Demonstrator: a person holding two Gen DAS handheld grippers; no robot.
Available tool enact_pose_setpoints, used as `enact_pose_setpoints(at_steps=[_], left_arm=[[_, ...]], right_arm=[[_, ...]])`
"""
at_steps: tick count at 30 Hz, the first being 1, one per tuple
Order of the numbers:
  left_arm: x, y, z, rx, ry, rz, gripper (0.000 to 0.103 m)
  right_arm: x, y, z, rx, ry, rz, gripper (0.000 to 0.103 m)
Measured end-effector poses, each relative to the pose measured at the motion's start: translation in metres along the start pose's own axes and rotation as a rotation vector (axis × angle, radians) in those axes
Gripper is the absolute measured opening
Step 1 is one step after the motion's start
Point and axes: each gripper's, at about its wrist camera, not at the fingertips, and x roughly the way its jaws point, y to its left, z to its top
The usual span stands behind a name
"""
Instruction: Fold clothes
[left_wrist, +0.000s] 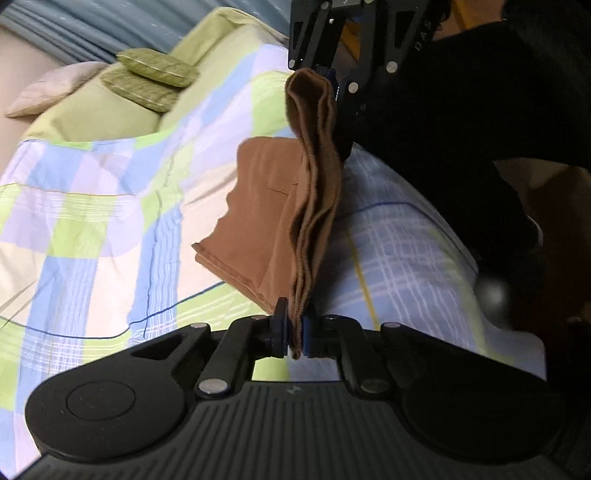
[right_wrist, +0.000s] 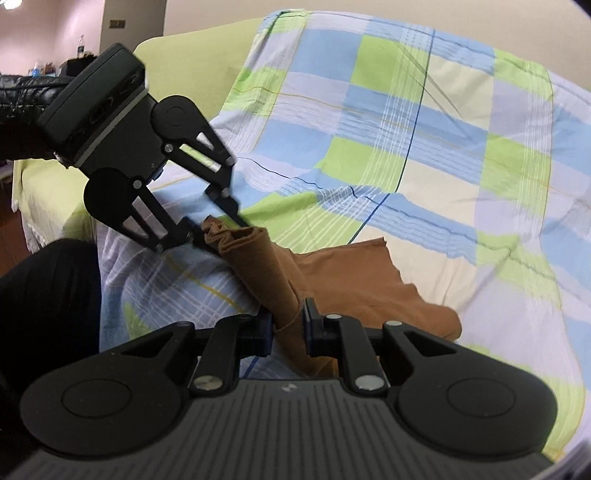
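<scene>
A brown garment (left_wrist: 258, 218) lies partly folded on the checked bedspread (left_wrist: 92, 206). One bunched edge of it (left_wrist: 314, 192) is stretched taut between my two grippers, above the bed. My left gripper (left_wrist: 294, 334) is shut on one end of this edge. My right gripper (left_wrist: 325, 74) is shut on the other end, at the top of the left wrist view. In the right wrist view my right gripper (right_wrist: 288, 328) pinches the brown garment (right_wrist: 362, 284), and the left gripper (right_wrist: 218, 230) holds the far end of the raised edge.
Two green cushions (left_wrist: 155, 79) and a pale pillow (left_wrist: 48, 92) lie at the head of the bed. The person's dark clothing (left_wrist: 461, 129) fills the right side. A room with a dark sofa (right_wrist: 26, 88) shows at far left in the right wrist view.
</scene>
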Motion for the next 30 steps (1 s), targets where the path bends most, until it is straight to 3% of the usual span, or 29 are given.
enact_pose_setpoints(at_steps=[5,8,15,18,20,21,24,30], left_arm=[[-0.007,0.033,0.012,-0.010,0.013,-0.051,0.007],[-0.002,0.059,0.017,-0.036,0.015,-0.076,0.007],[0.041,0.108,0.030,-0.137,0.011,-0.116,0.017],[0.063,0.121,0.026,-0.224,0.005,-0.130,0.021],[0.074,0.127,0.021,-0.285,-0.003,-0.137,0.035],[0.077,0.132,0.018,-0.323,-0.011,-0.141,0.037],[0.086,0.146,0.000,-0.498,-0.051,-0.168,0.037],[0.093,0.151,-0.009,-0.602,-0.064,-0.204,0.037]], right_arm=[[-0.002,-0.015,-0.002,0.122,-0.017,0.065,0.013],[-0.004,-0.052,-0.010,0.375,-0.073,0.117,0.013],[-0.001,-0.099,-0.040,0.741,-0.148,0.158,0.013],[0.003,-0.106,-0.046,0.775,-0.146,0.124,0.013],[0.006,-0.110,-0.049,0.791,-0.136,0.112,0.013],[0.008,-0.113,-0.052,0.806,-0.129,0.108,0.014],[0.012,-0.121,-0.059,0.847,-0.117,0.102,0.017],[0.003,-0.130,-0.063,0.911,-0.171,0.091,0.028]])
